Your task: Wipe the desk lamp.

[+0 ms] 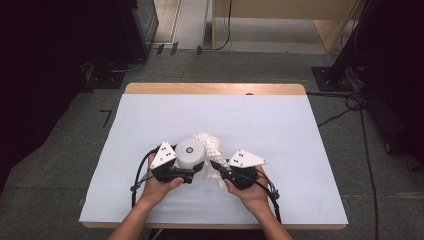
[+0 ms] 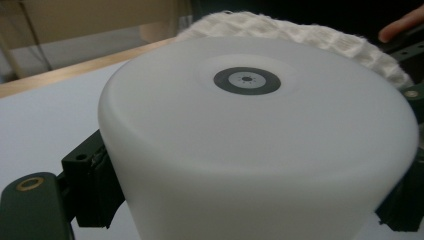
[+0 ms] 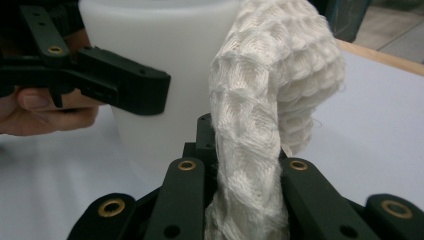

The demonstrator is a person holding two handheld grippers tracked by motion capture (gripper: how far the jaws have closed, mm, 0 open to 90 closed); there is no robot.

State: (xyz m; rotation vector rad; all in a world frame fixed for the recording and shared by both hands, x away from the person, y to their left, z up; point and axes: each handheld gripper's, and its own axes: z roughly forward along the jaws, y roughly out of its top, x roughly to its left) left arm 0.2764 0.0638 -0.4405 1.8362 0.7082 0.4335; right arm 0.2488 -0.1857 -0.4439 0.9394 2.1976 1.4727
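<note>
A white cup (image 1: 190,152) stands upside down on the white table cover (image 1: 150,115), a dark ring mark on its upturned base. My left gripper (image 1: 196,169) is shut on the cup's lower wall; in the left gripper view the cup (image 2: 250,150) sits between the black fingers (image 2: 92,187). A white waffle-weave cloth (image 1: 210,142) drapes against the cup's right side. My right gripper (image 1: 217,166) is shut on the cloth (image 3: 270,100), which rises from between its jaws (image 3: 245,175) and curls over beside the cup (image 3: 165,50). The left gripper's jaw (image 3: 115,85) presses the cup there.
The wooden table edge (image 1: 215,89) shows beyond the cover. Free cover lies to the back, left and right of the hands. Dark equipment (image 1: 135,25) and cables (image 1: 350,105) stand on the floor around the table, with a wooden desk (image 1: 280,15) behind.
</note>
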